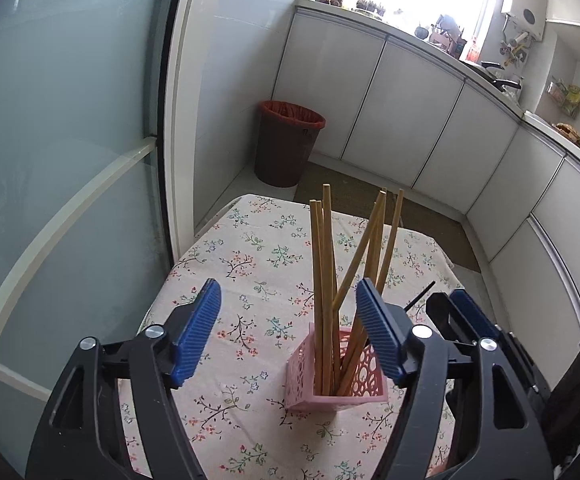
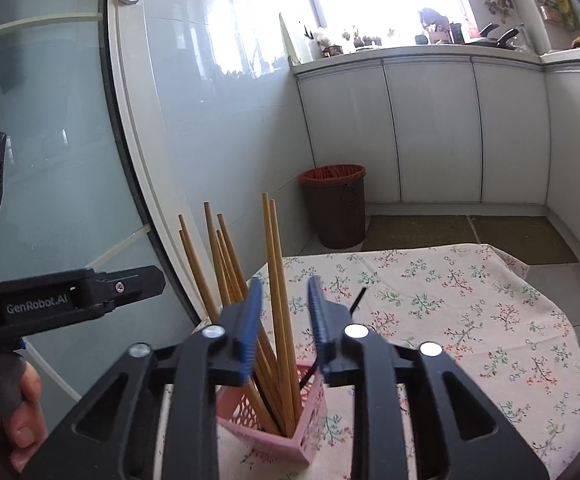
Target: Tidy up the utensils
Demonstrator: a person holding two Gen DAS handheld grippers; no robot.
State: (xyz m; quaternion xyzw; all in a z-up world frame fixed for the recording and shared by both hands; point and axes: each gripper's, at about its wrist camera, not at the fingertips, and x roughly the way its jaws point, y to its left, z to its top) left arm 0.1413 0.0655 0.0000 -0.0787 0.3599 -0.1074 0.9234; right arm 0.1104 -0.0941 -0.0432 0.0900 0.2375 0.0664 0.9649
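A pink perforated holder (image 1: pixel 336 378) stands on the floral tablecloth (image 1: pixel 250 264) with several wooden chopsticks (image 1: pixel 324 280) upright in it. My left gripper (image 1: pixel 290 312) is open and empty above the holder, its right pad beside the sticks. In the right wrist view the holder (image 2: pixel 290 428) and chopsticks (image 2: pixel 278 300) sit just under my right gripper (image 2: pixel 284 312), which is open, its jaws either side of two sticks without touching them. A thin black stick (image 2: pixel 357 298) pokes out behind the right finger. The right gripper also shows in the left wrist view (image 1: pixel 462 320).
A brown bin (image 1: pixel 286 144) with a red liner stands on the floor past the table's far edge. White cabinets (image 1: pixel 410 128) and a cluttered counter run along the right. A frosted glass door (image 1: pixel 62 160) is at the left. My left hand's gripper body (image 2: pixel 50 300) is close at left.
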